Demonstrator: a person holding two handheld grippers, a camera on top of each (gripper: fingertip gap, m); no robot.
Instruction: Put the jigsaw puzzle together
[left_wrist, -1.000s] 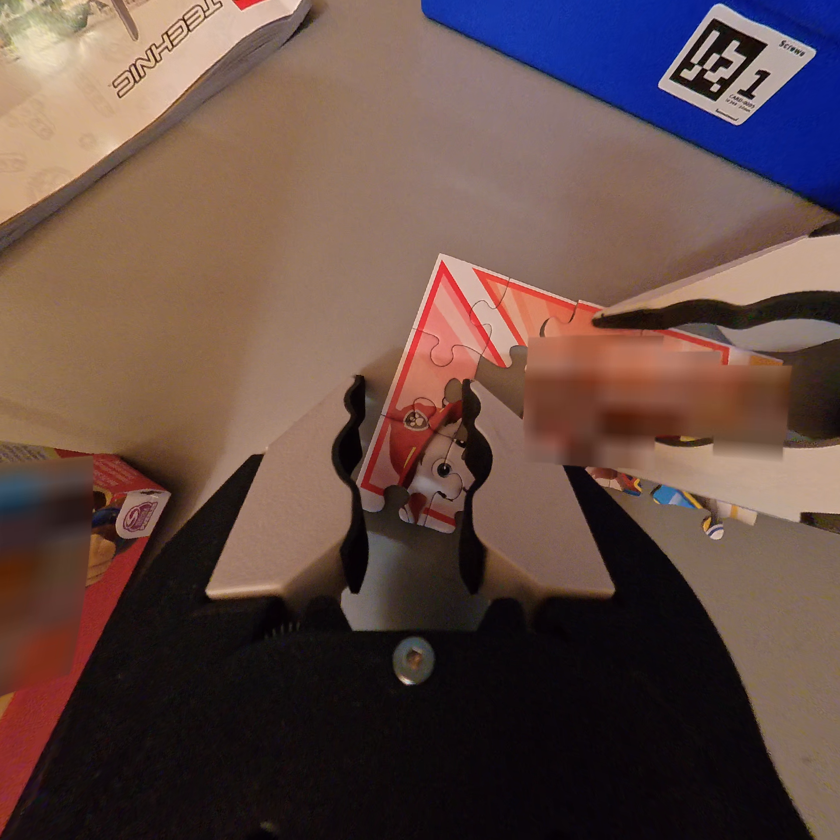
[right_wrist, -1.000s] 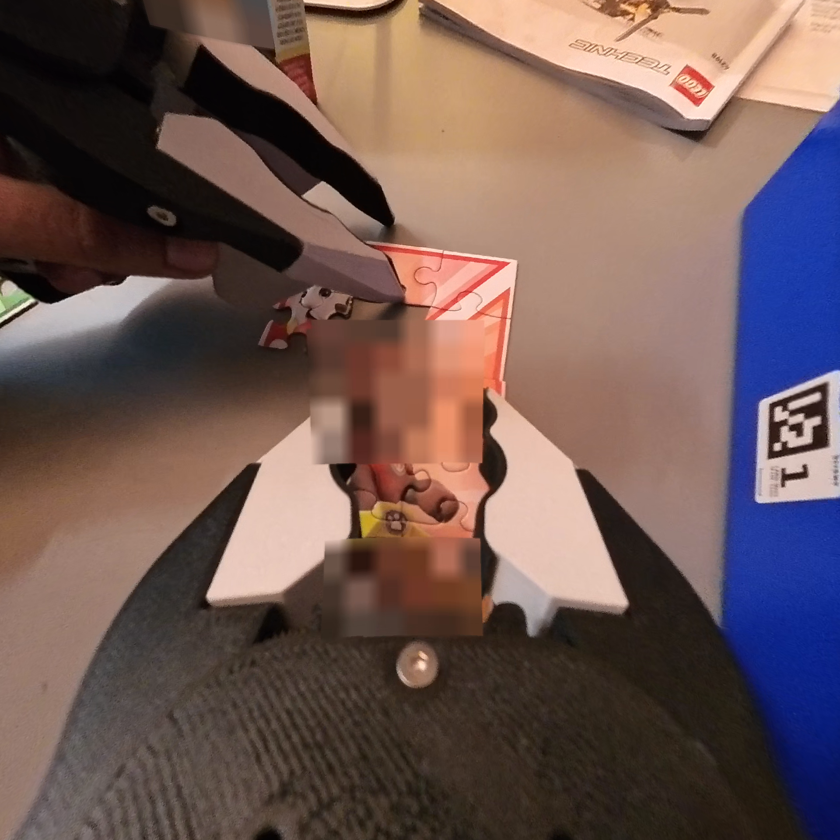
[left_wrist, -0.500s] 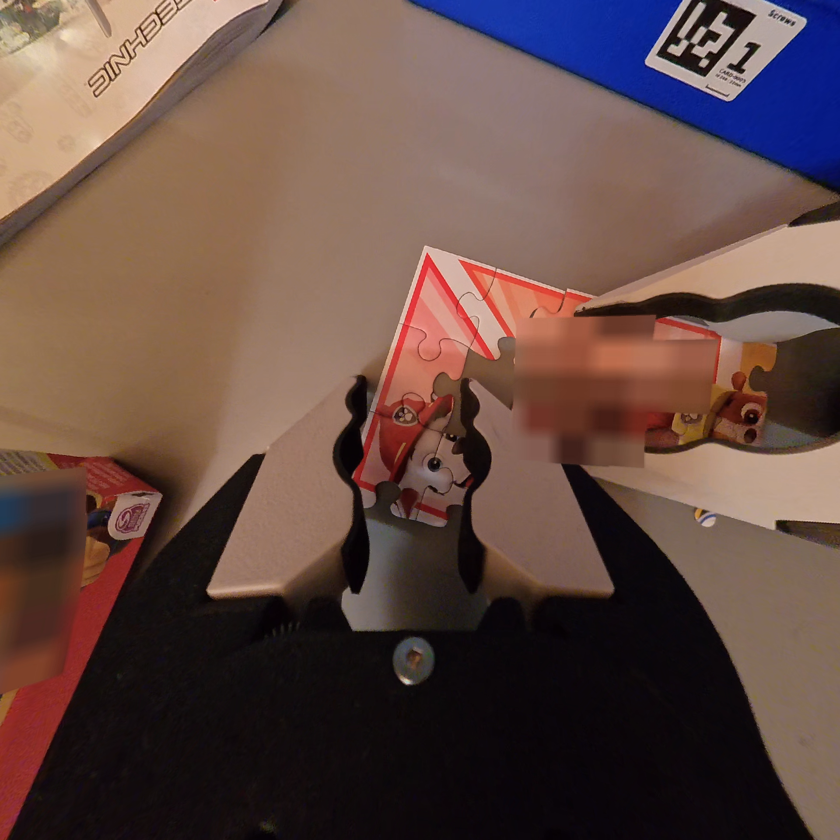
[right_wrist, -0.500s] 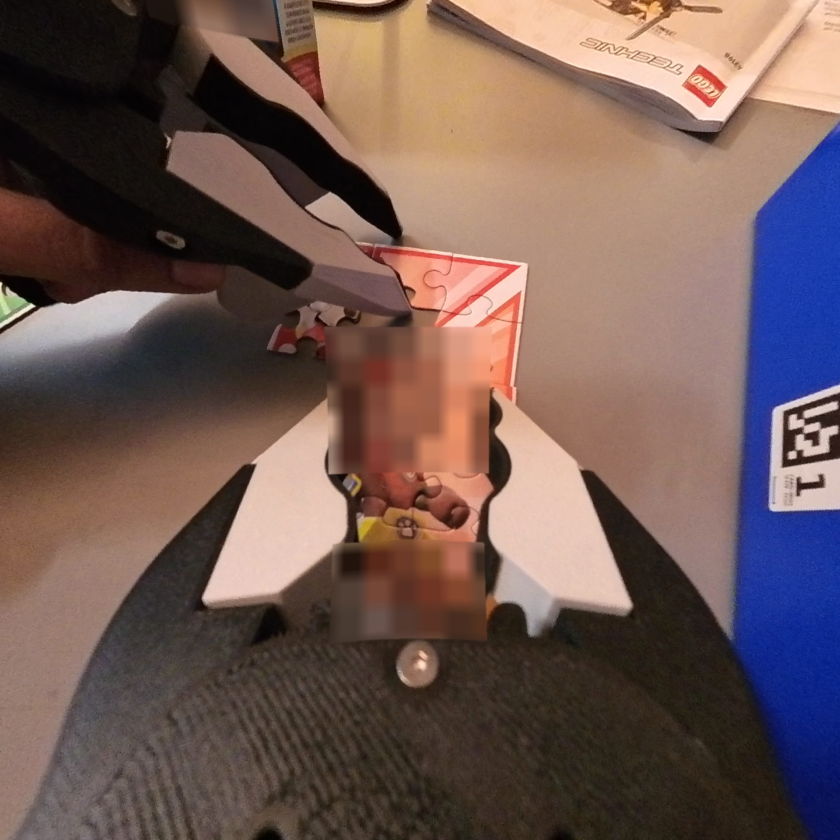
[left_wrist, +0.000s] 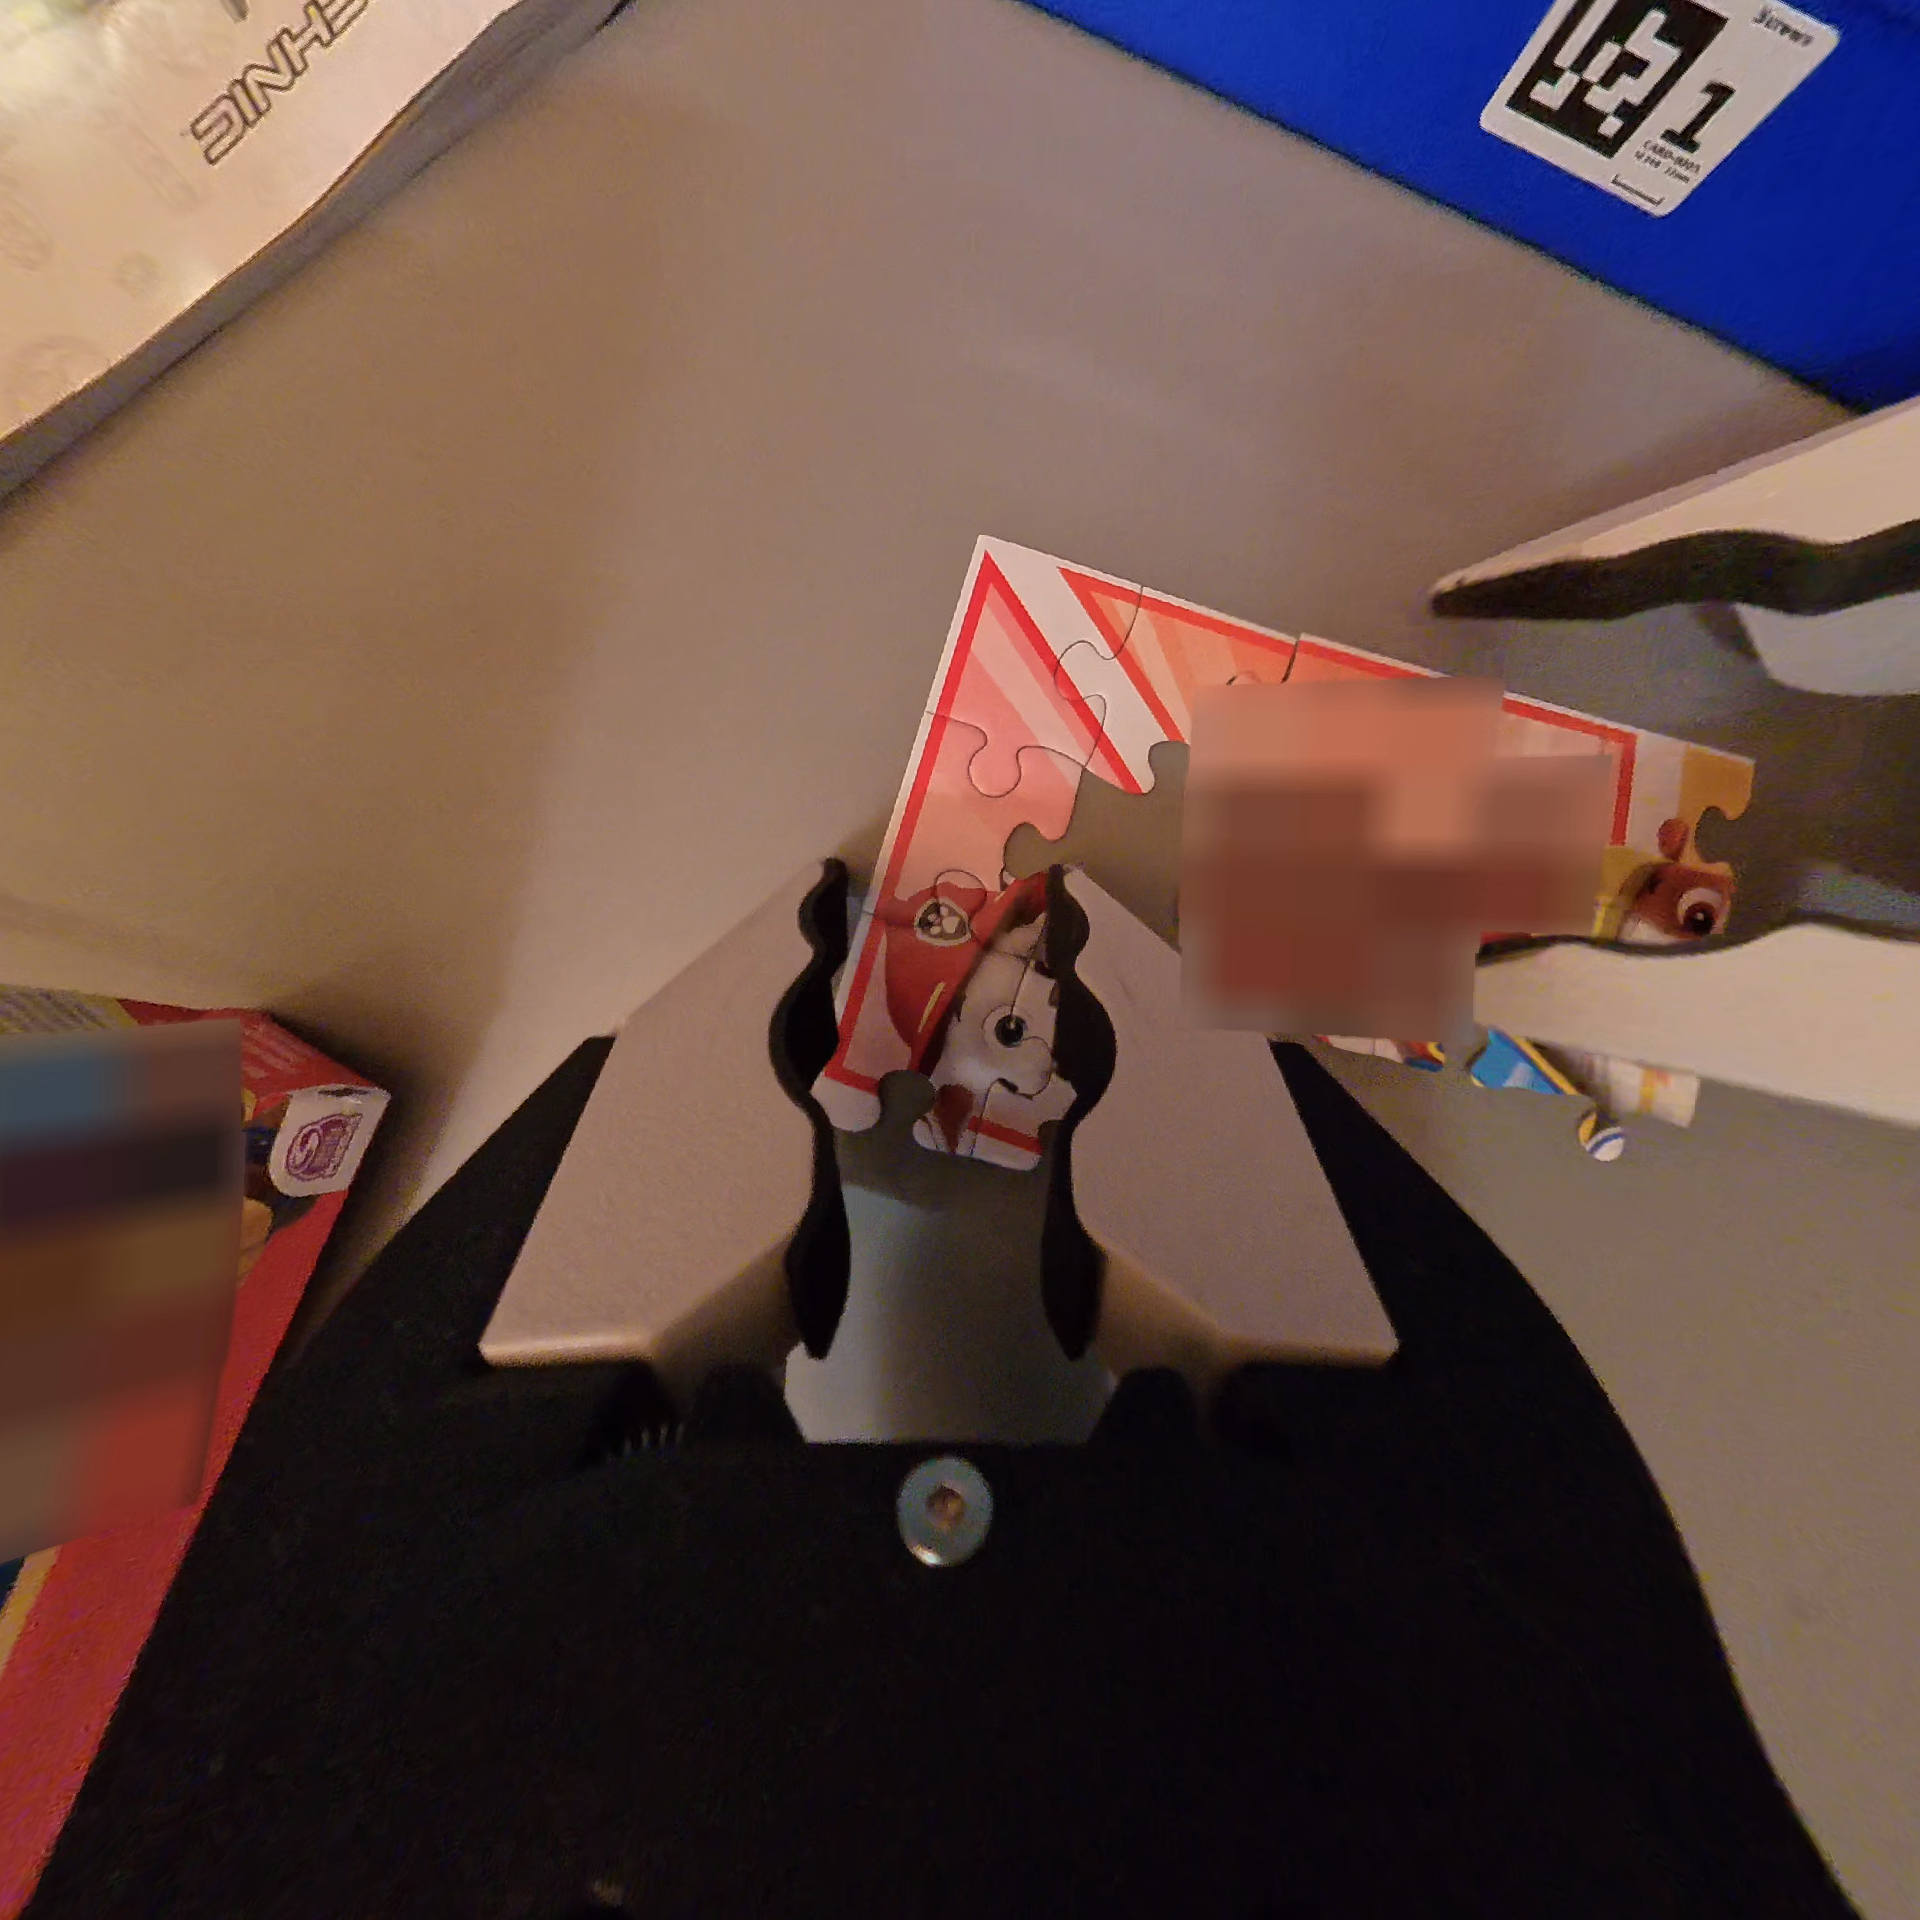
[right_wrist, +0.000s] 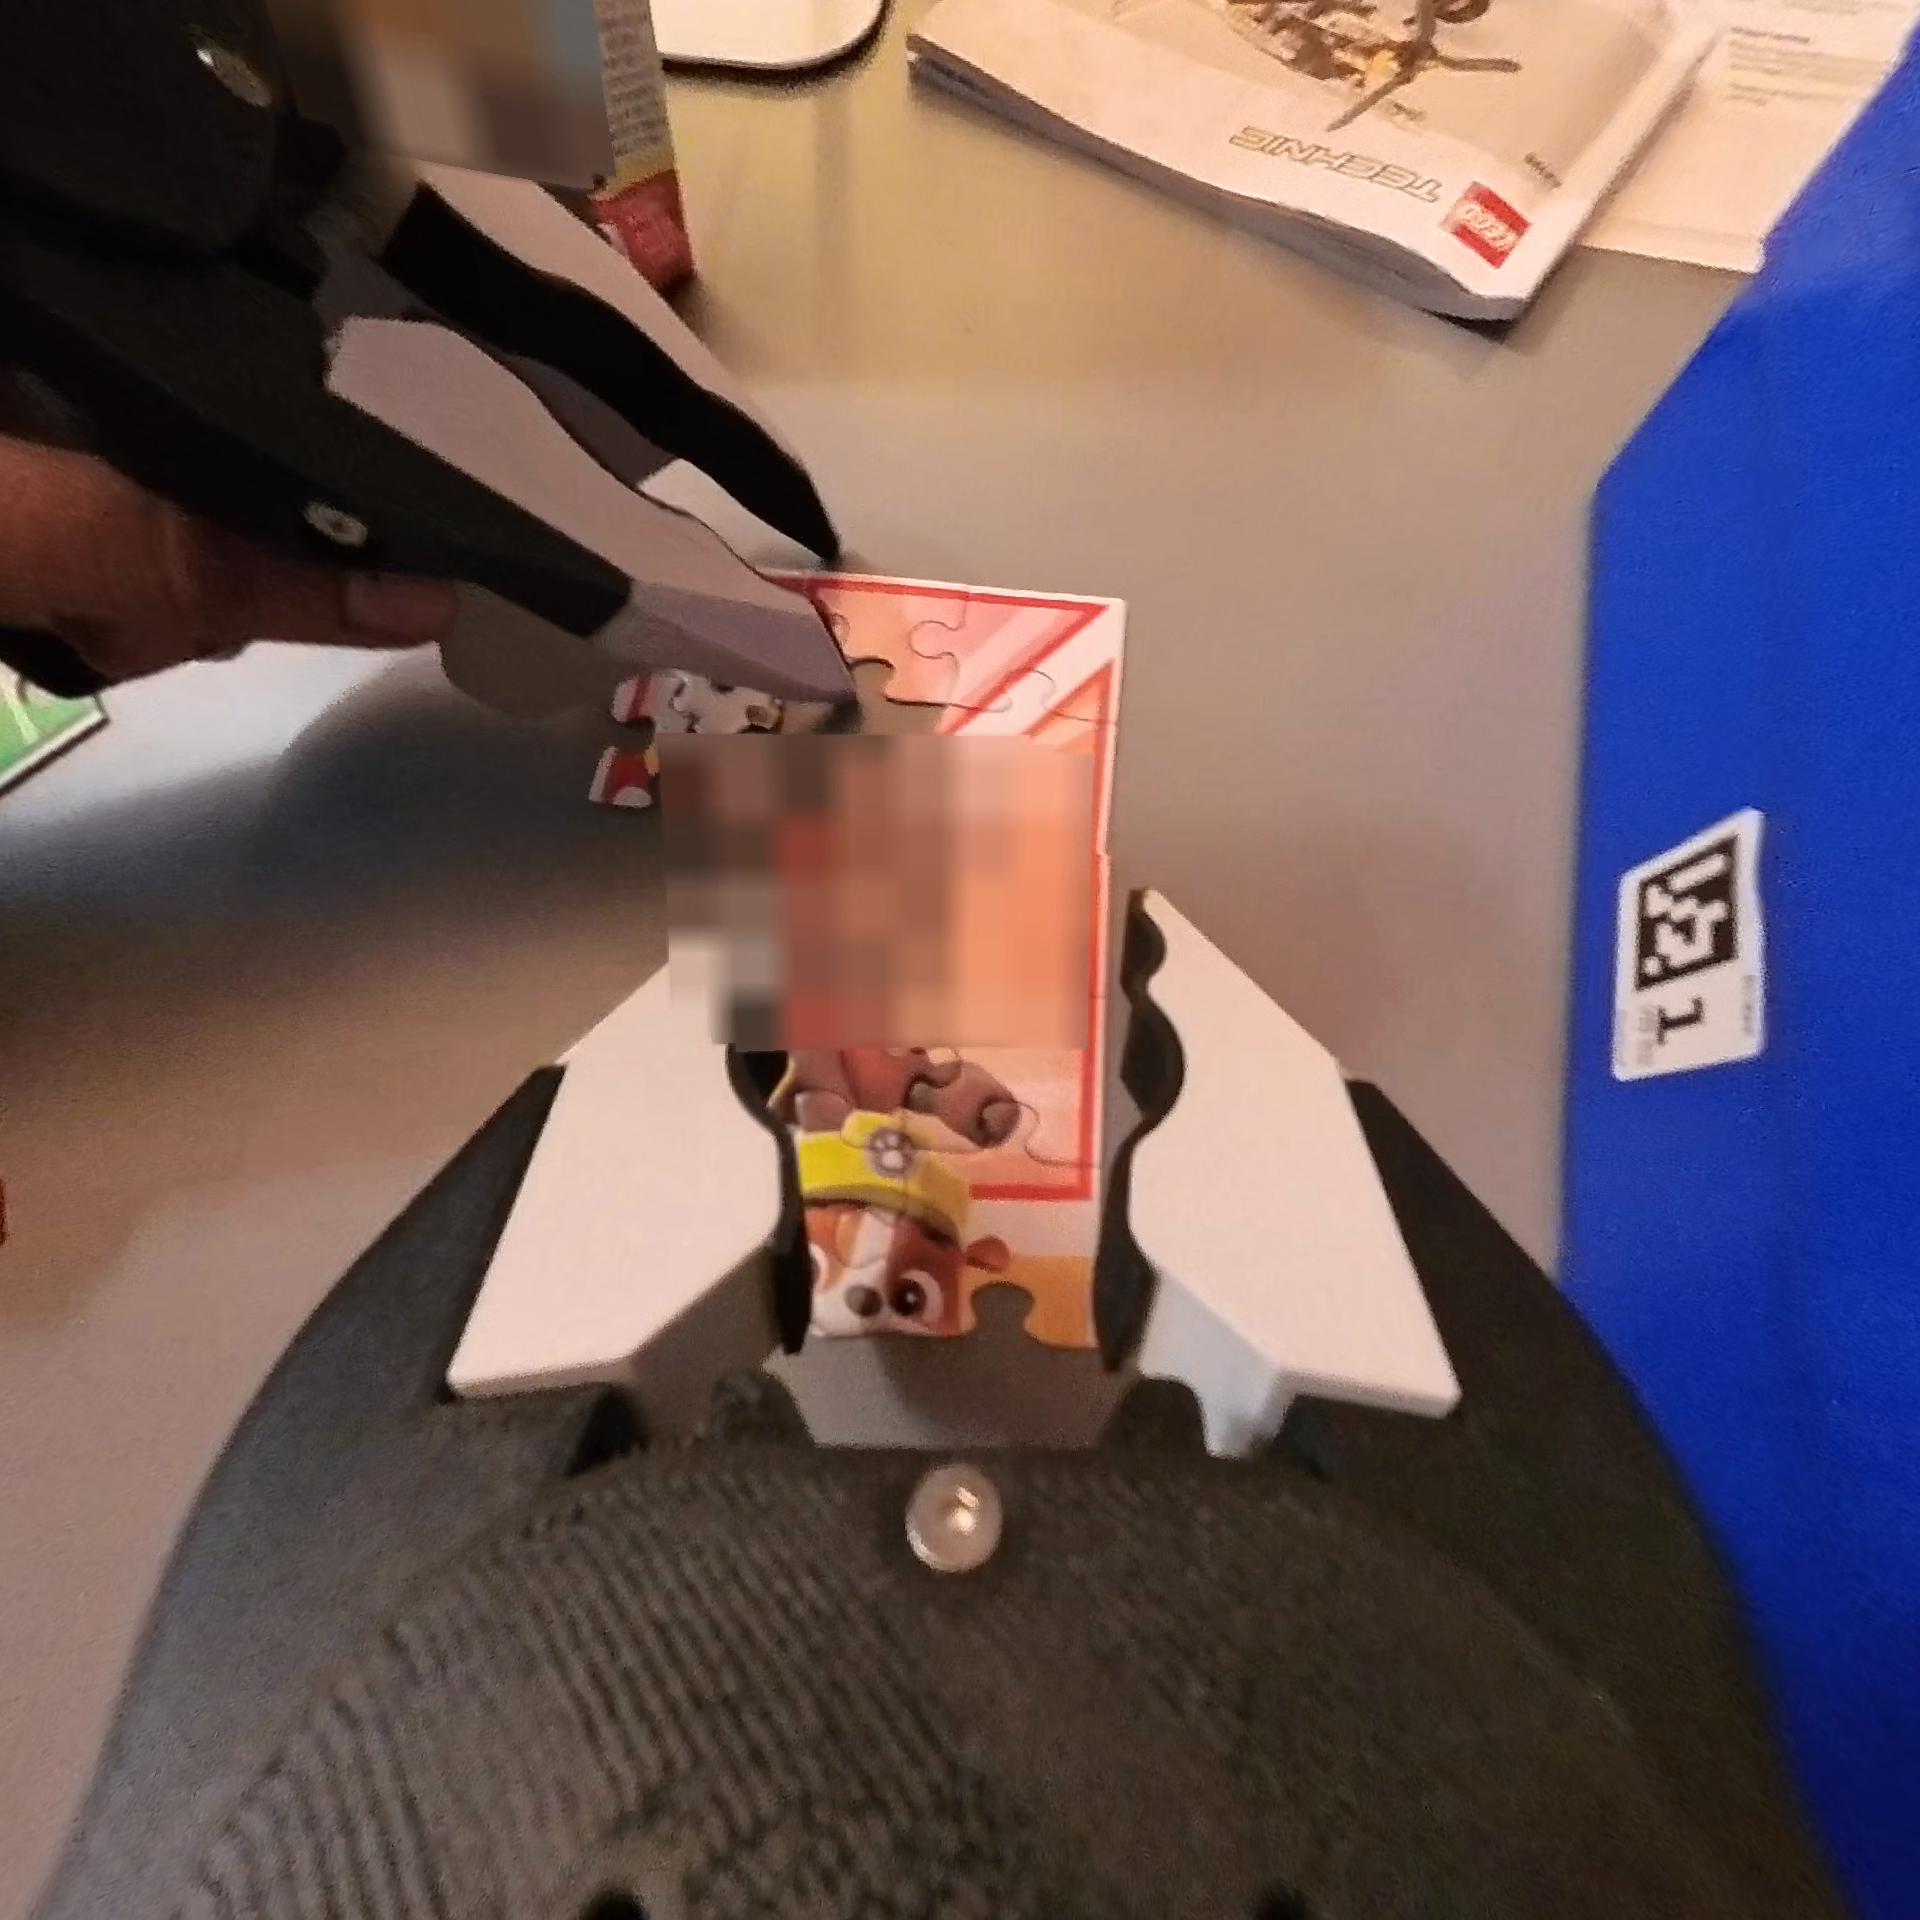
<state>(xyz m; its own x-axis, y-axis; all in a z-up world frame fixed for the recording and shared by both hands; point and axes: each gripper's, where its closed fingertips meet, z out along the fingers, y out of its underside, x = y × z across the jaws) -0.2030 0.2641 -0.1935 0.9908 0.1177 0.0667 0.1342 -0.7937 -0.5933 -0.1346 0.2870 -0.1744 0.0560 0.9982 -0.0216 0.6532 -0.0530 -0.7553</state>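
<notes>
A partly joined cartoon jigsaw puzzle (left_wrist: 1039, 707) with a red border lies flat on the grey table (left_wrist: 623, 623). It has a piece-shaped hole (left_wrist: 1122, 842) near its middle. My left gripper (left_wrist: 940, 883) is open and holds nothing, its fingertips over the puzzle's near-left pieces. In the right wrist view the left gripper (right_wrist: 831, 623) comes in from the left with its tips at the puzzle's (right_wrist: 1039, 665) far corner. My right gripper (right_wrist: 935, 977) is open and holds nothing, with the puzzle's end lying between its fingers. It also shows at the right of the left wrist view (left_wrist: 1475, 790).
A blue box (left_wrist: 1351, 125) with a white tag stands close on the right (right_wrist: 1766, 623). An instruction booklet (right_wrist: 1351, 135) lies at the back. A red carton (left_wrist: 260, 1143) sits at the left. Loose puzzle pieces (left_wrist: 1538, 1081) lie under the right gripper. A hand (right_wrist: 156, 582) holds the left gripper.
My right gripper has drawn back along the puzzle, uncovering its end piece, and its jaws stand a little wider. My left gripper has barely moved and stays open.
</notes>
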